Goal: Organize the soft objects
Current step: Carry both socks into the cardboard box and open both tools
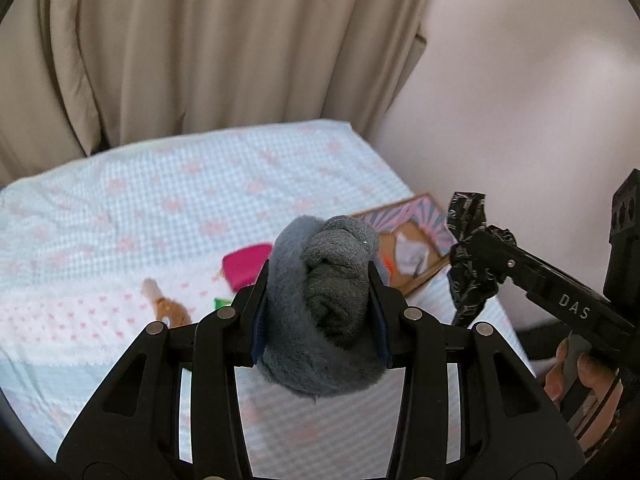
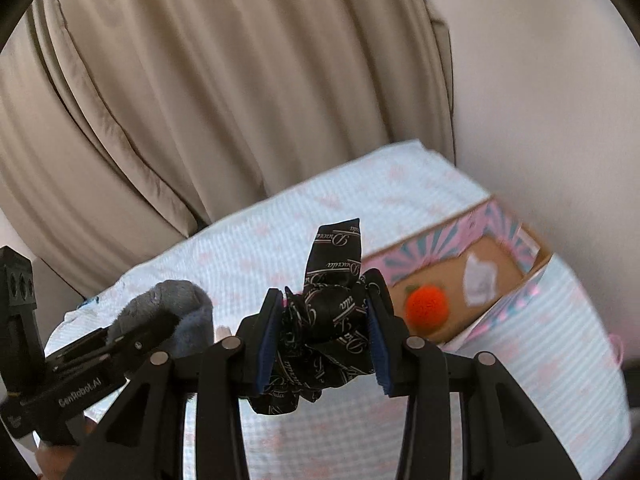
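Note:
My left gripper (image 1: 318, 292) is shut on a grey plush bundle (image 1: 324, 308) and holds it above the bed; it also shows in the right wrist view (image 2: 168, 312). My right gripper (image 2: 326, 320) is shut on a black printed scrunchie (image 2: 324, 332), seen at the right of the left wrist view (image 1: 472, 256). A cardboard box with pink and blue flaps (image 2: 480, 236) lies on the bed at the right, holding an orange pompom (image 2: 426, 308) and a white cloth piece (image 2: 480, 280). The box also shows in the left wrist view (image 1: 424, 236).
The bed has a white sheet with pink hearts (image 1: 160, 200). On it lie a magenta pouch (image 1: 246, 266), a small tan plush toy (image 1: 166, 304) and a green item (image 1: 222, 302). Beige curtains (image 1: 200, 40) hang behind; a pale wall (image 1: 520, 100) is at right.

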A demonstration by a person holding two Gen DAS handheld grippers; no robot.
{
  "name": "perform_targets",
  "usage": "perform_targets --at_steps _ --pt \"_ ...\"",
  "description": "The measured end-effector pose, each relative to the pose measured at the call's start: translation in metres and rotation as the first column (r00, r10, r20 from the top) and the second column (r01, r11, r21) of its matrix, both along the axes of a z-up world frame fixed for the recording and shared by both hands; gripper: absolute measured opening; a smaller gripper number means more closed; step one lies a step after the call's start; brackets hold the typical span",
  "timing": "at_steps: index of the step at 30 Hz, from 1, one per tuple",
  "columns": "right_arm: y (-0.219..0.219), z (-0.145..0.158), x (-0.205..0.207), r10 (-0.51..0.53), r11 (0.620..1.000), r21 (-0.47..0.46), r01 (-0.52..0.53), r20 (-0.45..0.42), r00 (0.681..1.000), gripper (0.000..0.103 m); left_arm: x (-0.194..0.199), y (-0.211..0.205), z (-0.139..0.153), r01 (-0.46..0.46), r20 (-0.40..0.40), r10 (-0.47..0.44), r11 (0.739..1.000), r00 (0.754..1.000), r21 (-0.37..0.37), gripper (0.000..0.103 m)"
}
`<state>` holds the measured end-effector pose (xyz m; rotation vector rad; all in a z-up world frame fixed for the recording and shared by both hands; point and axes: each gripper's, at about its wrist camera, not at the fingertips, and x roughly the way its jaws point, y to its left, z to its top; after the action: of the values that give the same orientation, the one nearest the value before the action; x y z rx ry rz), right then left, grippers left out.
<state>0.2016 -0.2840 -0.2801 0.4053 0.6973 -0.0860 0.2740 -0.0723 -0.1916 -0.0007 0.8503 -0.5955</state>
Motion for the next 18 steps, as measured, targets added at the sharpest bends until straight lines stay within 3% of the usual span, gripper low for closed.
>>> perform_targets --at_steps 4,9,13,18 --pt "-0.041 0.026 -0.004 0.044 0.999 -0.025 -0.044 0.007 0.999 0.037 -0.008 -0.043 0.034 -0.044 0.017 0.045 0.999 0.999 -0.004 0.038" --pt "-0.100 0.043 0.000 0.131 0.990 -0.048 -0.132 -0.010 0.991 0.037 -0.014 -0.093 0.056 -0.114 0.019 0.115 0.992 0.993 -0.047 0.038" --pt "-0.143 0.041 0.009 0.186 0.980 -0.063 -0.188 -0.040 0.982 0.037 -0.009 -0.141 0.056 -0.161 -0.020 0.160 0.984 0.987 -0.074 0.038" --pt "-0.185 0.021 0.033 0.232 0.969 -0.064 -0.238 -0.095 0.968 0.037 0.005 -0.187 0.033 -0.180 -0.070 0.176 0.982 0.982 -0.058 0.038"
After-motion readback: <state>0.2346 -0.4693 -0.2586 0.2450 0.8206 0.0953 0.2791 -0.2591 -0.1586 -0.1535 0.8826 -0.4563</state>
